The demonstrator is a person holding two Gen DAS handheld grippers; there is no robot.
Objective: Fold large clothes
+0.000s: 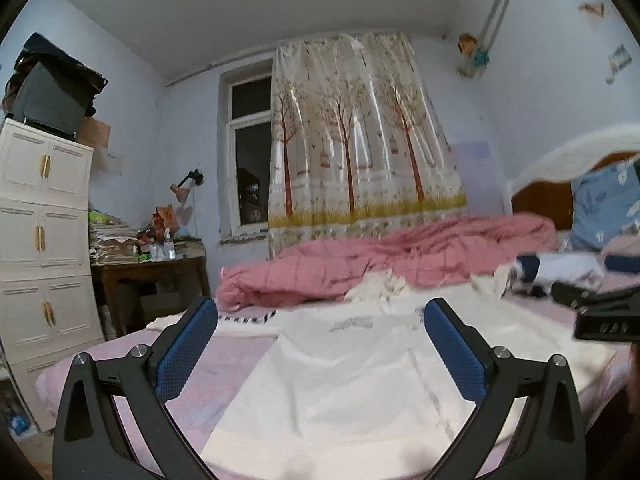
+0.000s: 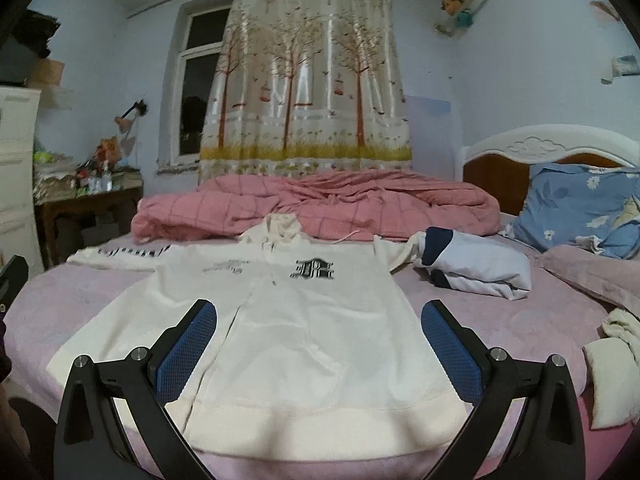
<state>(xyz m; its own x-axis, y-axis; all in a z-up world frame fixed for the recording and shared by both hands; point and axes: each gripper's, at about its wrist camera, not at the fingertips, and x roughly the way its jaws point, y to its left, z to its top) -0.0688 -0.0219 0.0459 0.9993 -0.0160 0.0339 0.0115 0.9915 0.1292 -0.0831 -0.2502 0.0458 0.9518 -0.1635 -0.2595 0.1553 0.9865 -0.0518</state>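
Where the bed [image 2: 80, 300] shows, cream hoodie [image 2: 304, 320] flat, right tool [image 2: 319, 332] open-jawed above hem

Your left gripper [image 1: 320, 340] has two black angular arms, each with a teardrop cut-out, two round silver screws on top, and a blue textured pad on the inner face. Your right gripper [image 2: 319, 340] is built the same: black frame, silver screws, blue dimpled pads [image 2: 452, 356]

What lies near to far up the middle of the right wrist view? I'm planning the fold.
Right tool → cream hoodie → pink quilt → tree curtain.
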